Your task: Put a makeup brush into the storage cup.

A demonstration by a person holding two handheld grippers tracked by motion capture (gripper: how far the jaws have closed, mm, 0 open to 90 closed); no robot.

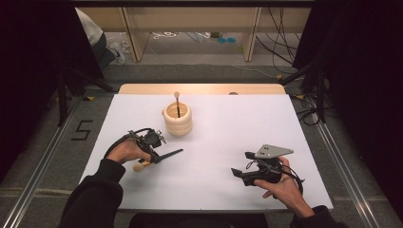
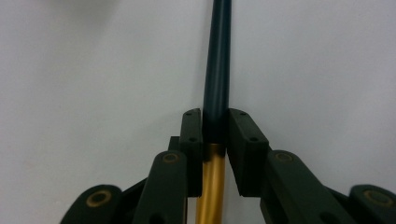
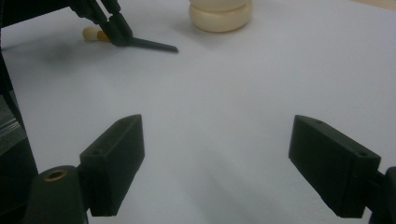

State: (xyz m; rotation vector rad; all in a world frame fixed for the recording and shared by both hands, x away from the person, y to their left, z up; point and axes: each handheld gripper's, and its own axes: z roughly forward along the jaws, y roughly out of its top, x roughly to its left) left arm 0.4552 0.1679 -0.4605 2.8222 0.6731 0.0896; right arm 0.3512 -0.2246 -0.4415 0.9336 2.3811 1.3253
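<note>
My left tool (image 2: 215, 135) is pinching a thin stick with a black shaft, a golden middle and a cream round end (image 1: 161, 156), which is lying low on the white worktop (image 1: 223, 142). My right tool (image 3: 217, 163) is resting with its jaws spread wide, holding nothing. Farther away, a cream ribbed wooden pot (image 1: 178, 121) is standing with another similar stick (image 1: 177, 105) inside.
</note>
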